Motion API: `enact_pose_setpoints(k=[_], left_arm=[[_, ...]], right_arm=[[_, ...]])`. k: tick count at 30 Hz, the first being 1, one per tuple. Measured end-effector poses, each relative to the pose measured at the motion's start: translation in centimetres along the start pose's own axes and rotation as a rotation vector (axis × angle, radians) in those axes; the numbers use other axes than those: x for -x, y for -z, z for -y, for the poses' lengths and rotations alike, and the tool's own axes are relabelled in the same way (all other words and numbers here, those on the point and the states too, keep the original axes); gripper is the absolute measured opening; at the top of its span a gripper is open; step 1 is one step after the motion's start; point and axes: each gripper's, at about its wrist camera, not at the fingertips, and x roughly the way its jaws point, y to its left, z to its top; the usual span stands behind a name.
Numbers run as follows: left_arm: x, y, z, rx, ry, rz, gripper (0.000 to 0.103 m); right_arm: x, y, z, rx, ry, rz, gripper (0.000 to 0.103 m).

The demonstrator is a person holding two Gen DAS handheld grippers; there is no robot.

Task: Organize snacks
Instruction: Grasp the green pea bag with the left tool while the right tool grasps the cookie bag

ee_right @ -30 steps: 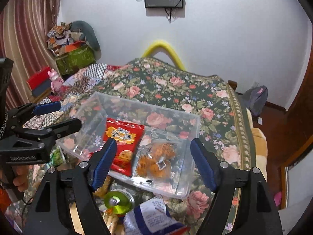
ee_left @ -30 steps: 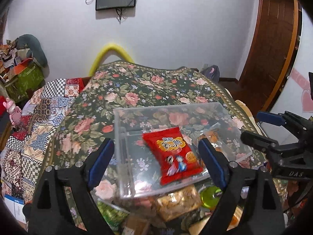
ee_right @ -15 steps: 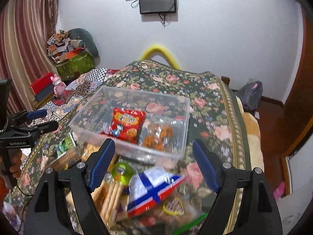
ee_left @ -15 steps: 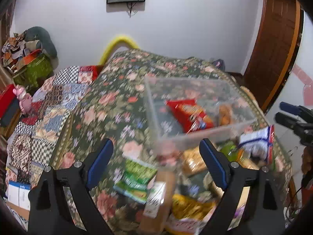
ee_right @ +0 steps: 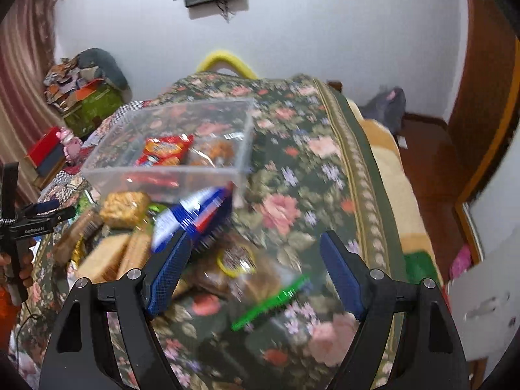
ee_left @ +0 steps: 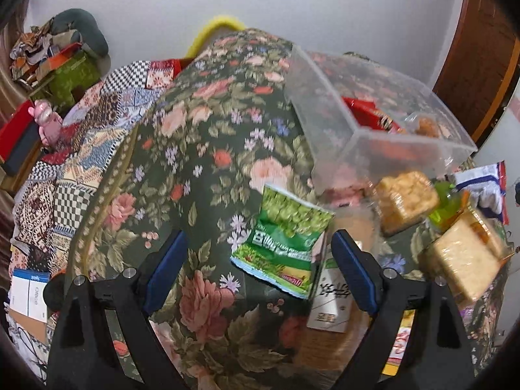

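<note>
1. Clear rectangular plastic storage bin (ee_left: 367, 104), the task's container, sits on the floral bedspread (ee_left: 201, 149) at the far side of the snack pile; it holds a red crisp packet (ee_right: 164, 149) and a clear bag of brown fried pieces (ee_right: 214, 149).
2. Loose snacks lie just in front of the bin's near wall: a green foil snack packet (ee_left: 286, 243), a clear pack of golden biscuits (ee_left: 406, 201), a larger pack of pale wafers (ee_left: 464, 266), a white carton with black lettering (ee_left: 331, 295), and a blue-and-white crinkled bag (ee_right: 191, 217).
3. Left gripper (ee_left: 258, 271), jaws spread wide and holding nothing, hangs above the near edge of the green foil snack packet, which lies between its fingers in view.
4. Right gripper (ee_right: 252, 273), likewise wide and unloaded, is above a blurred clear bag with a yellow ring mark (ee_right: 237, 260); the blue-and-white bag touches or overlaps its left finger in view, which of the two cannot be told.
5. Step in hand, as judged: selection of the next loose snack, with two items already binned.
6. Next move calls for lowering one claw astride a packet, closing on its crimped edge, then lifting over the bin's near wall.
</note>
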Motion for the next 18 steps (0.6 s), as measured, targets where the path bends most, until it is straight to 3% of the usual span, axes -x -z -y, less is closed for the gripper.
enact_pose_setpoints(k=[10, 12, 18], left_arm=[[-2.2, -0.3, -0.2, 0.021, 0.003, 0.005, 0.091], [-2.5, -0.5, -0.1, 0.019, -0.002, 0.01, 0.091], [-3.6, -0.9, -0.2, 0.025, -0.003, 0.008, 0.076]], right_arm=[[-3.5, 2.2, 0.2, -0.055, -0.042, -0.117, 0.08], [-4.2, 2.3, -0.2, -0.041, -0.022, -0.124, 0.085], [-4.7, 2.5, -0.8, -0.007, -0.016, -0.107, 0.096]])
